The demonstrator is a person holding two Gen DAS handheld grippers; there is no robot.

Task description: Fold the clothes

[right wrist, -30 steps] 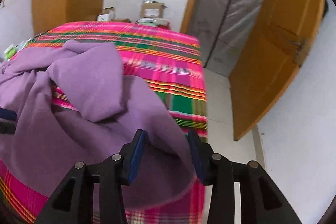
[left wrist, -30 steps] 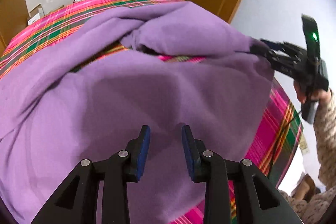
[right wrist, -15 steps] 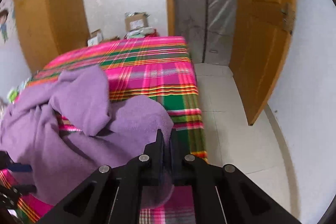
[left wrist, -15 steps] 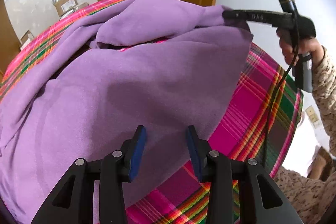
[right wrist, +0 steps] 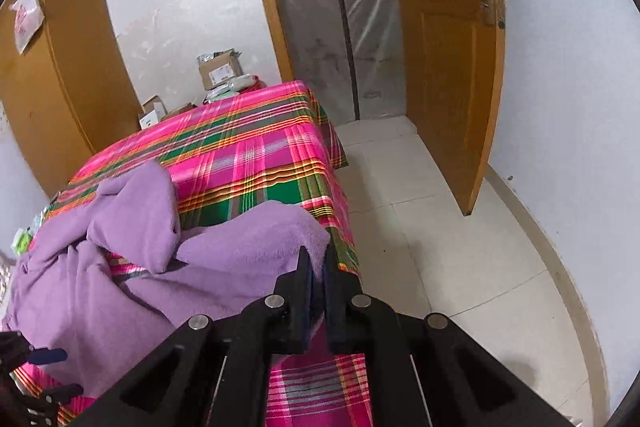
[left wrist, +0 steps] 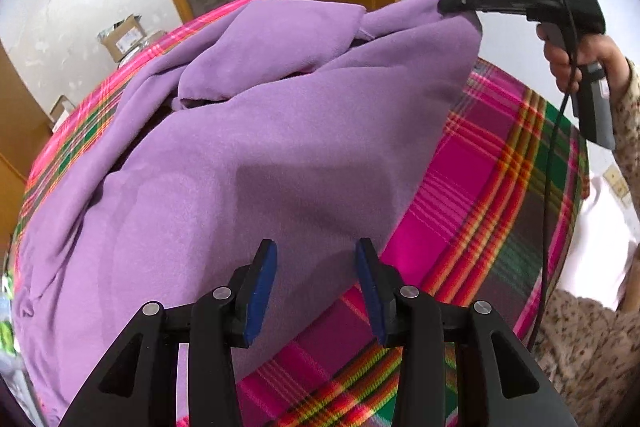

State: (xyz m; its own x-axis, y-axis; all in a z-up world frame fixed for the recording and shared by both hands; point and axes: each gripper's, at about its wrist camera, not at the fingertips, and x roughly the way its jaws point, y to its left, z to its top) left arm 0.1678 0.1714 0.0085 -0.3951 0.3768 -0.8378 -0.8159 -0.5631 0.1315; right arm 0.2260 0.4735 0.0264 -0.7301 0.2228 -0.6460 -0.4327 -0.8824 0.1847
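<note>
The jaws of the right gripper (right wrist: 316, 269) were pressed together on a corner of the purple garment (left wrist: 248, 155), lifting it off the plaid bedspread (left wrist: 500, 195); the left gripper (left wrist: 316, 279) hovered with jaws spread, pinching nothing, above the near hem. The garment lay crumpled across the bed, one part bunched over itself. Judging by that, folding had barely begun: spreading flat and every fold remained.

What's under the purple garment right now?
The purple garment lies on a pink plaid bedcover, which shows around it and through a gap between folds. Anything else beneath is covered.
</note>
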